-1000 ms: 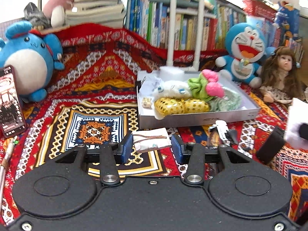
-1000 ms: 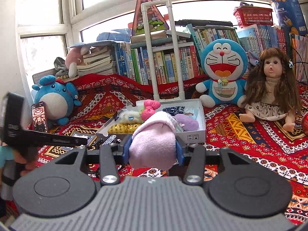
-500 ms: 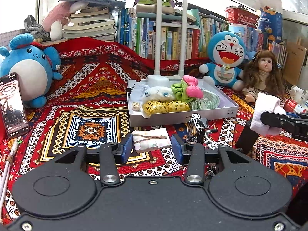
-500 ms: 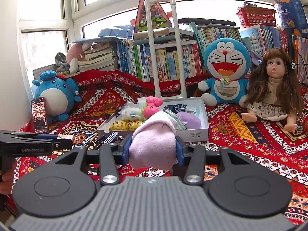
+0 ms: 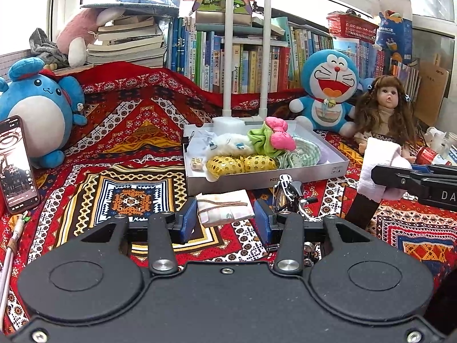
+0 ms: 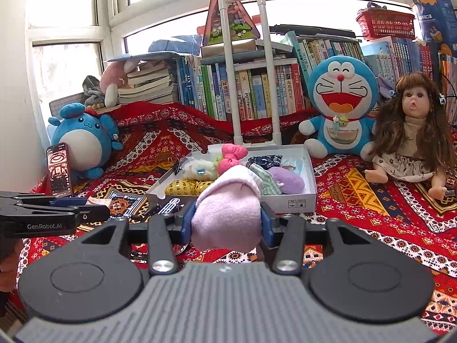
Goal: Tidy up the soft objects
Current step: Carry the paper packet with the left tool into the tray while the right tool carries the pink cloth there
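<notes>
The left gripper [image 5: 225,217] has swung to face the white box [image 5: 328,168] squarely, bringing the right gripper's pink sock [image 5: 377,168] into sight.

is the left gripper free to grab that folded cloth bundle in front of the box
Probably yes: the left gripper is open and empty, and the folded cloth bundle lies just ahead between its fingers, nothing on top.

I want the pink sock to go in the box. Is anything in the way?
Nothing visible blocks it. The right gripper holds the pink sock in front of the white box, with only open cloth between. The box is already crowded with soft things.
</notes>
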`<state>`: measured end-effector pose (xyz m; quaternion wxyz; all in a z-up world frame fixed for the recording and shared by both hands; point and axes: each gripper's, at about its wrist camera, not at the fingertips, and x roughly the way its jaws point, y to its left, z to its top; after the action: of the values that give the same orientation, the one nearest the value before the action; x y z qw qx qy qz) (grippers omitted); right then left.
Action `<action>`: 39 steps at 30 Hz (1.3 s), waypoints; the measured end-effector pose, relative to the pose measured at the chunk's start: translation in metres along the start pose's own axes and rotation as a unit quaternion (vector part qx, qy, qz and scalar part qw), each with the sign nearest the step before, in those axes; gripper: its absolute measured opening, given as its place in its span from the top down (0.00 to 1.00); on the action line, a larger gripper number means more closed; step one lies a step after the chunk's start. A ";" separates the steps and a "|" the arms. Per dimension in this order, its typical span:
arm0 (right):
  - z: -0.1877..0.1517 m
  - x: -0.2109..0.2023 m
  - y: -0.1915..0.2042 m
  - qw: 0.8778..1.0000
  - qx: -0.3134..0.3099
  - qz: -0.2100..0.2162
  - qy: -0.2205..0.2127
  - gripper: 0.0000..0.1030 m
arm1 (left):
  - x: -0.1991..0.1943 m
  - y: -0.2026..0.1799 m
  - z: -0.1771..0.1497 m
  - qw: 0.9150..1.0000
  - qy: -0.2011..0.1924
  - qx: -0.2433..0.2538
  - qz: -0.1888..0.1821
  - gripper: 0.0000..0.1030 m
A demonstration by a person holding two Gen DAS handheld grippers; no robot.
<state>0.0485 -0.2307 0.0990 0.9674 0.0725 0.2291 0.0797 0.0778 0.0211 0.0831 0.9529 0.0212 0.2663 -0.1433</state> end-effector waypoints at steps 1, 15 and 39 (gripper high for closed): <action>0.000 0.001 0.001 1.000 -0.001 0.000 0.000 0.47 | 0.000 0.000 0.000 1.000 0.000 -0.001 0.000 0.60; 0.010 0.016 0.005 1.000 0.003 0.014 0.011 0.47 | 0.011 0.006 0.011 1.000 0.006 -0.012 -0.009 0.60; 0.077 0.066 -0.014 0.998 0.034 0.018 0.053 0.47 | 0.071 0.059 0.071 0.988 0.052 -0.115 -0.090 0.60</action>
<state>0.1438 -0.2396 0.1364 0.9493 0.1053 0.2812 0.0932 0.1885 0.0507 0.1051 0.9170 -0.1049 0.3314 -0.1956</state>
